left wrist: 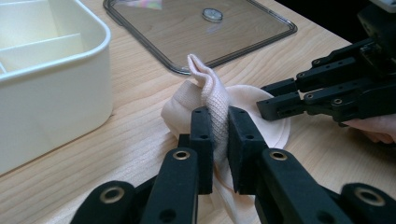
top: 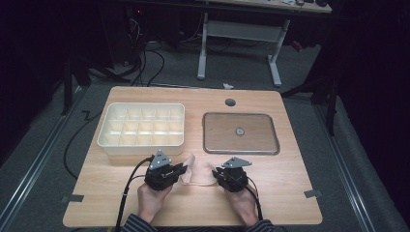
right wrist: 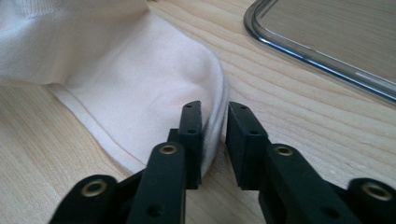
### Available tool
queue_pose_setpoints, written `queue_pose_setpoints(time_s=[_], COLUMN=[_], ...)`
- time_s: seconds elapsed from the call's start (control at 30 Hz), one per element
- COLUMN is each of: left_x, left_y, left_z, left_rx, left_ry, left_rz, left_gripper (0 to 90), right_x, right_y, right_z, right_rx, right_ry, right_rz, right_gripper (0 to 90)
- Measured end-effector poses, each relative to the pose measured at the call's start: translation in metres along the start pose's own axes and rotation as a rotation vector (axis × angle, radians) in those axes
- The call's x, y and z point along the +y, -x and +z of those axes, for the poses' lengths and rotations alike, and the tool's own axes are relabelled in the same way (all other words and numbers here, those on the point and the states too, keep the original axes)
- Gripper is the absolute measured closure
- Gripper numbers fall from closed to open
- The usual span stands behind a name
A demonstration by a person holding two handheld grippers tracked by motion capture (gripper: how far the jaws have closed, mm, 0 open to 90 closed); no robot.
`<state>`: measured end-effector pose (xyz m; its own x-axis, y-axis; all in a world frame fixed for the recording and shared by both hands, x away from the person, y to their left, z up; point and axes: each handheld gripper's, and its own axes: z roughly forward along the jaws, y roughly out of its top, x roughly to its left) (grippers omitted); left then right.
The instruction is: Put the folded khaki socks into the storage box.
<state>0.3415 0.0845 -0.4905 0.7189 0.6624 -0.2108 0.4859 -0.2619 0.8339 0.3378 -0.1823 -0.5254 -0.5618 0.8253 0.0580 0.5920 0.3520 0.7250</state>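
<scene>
two grippers meet over one pale pink cloth [top: 197,173] at the near edge of the wooden table [top: 280,188]. we see the left gripper [left wrist: 219,140] with its jaws clamped on a raised fold of the cloth, the ribbed fabric squeezed between its fingers [left wrist: 201,135] and standing up above them in a little peak. the rest of the cloth spreads flat on the table beyond and to the right of those fingers.

the right gripper [right wrist: 215,140] has its jaws narrowly apart around the rounded hem of the cloth; the edge sits in the gap against the left finger, and we cannot tell whether the pads press on it. in the left gripper view, the right gripper comes in from the right with its tips at the cloth's far side.

beyond the left fingers and off to their left stands the cream divided box [top: 141,126]; beyond the right fingers lies the clear lid [top: 240,133], flat on the table.
</scene>
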Motion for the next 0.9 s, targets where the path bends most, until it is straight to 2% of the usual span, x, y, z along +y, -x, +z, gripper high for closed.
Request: queue_pose_setpoints(time_s=[0.2,0.73,0.9], left_x=[-0.001,0.000,-0.001], left_y=[0.003,0.008,0.008], left_z=[0.003,0.007,0.011], left_rx=[-0.002,0.001,0.004], left_ry=[-0.009,-0.030,-0.040], left_rz=[0.013,0.039,0.041], left_gripper=[81.8,81.3,81.2], right_x=[0.000,0.005,0.006], right_y=[-0.002,-0.012,-0.012], right_z=[0.003,0.009,0.009], right_rx=[0.013,0.047,0.053], right_ry=[0.001,-0.002,-0.003], right_rz=[-0.013,-0.051,-0.048], right_gripper=[84.7,85.6,85.6])
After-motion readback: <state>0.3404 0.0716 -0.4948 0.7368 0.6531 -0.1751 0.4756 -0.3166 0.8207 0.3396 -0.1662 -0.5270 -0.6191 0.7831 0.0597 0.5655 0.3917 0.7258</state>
